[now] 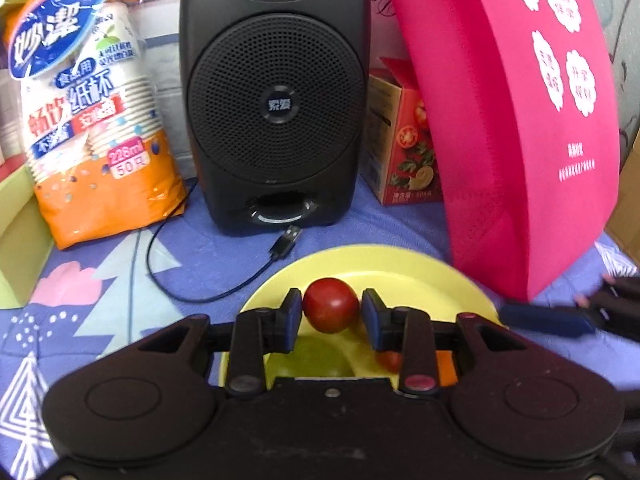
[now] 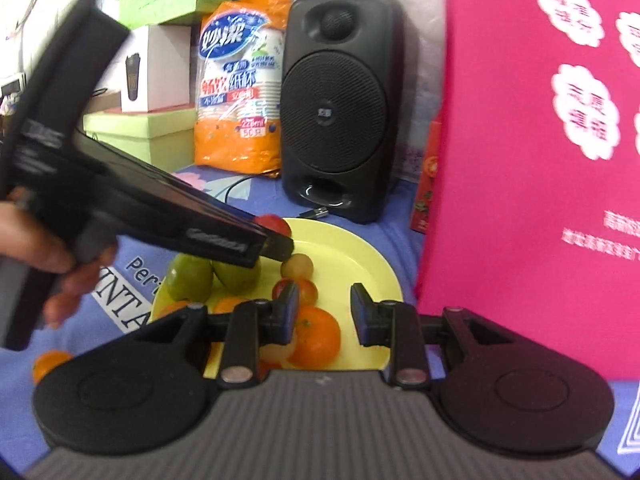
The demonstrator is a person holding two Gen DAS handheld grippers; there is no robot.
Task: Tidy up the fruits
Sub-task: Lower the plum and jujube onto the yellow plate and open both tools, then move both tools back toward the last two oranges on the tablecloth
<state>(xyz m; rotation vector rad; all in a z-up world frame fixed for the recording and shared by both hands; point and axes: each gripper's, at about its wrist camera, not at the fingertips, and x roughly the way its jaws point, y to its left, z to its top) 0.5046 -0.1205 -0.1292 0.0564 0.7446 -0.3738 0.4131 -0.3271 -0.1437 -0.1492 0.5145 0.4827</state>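
My left gripper (image 1: 331,312) holds a small red fruit (image 1: 330,310) between its blue pads, above the yellow plate (image 1: 380,264). The left pad touches the fruit; a thin gap shows at the right pad. In the right wrist view the left gripper reaches over the plate (image 2: 352,256) with the red fruit (image 2: 276,225) at its tip. The plate holds two green fruits (image 2: 190,276), an orange (image 2: 316,336), grapes (image 2: 297,265) and small red fruits. My right gripper (image 2: 325,312) is open and empty, just above the plate's near edge. One orange (image 2: 50,364) lies on the cloth, left of the plate.
A black speaker (image 1: 276,96) with a loose USB cable (image 1: 286,240) stands behind the plate. An orange bag of paper cups (image 1: 92,120) is at the left. A tall pink bag (image 1: 516,120) stands close at the right, a tomato carton (image 1: 404,140) behind it. Green boxes (image 2: 138,136) sit far left.
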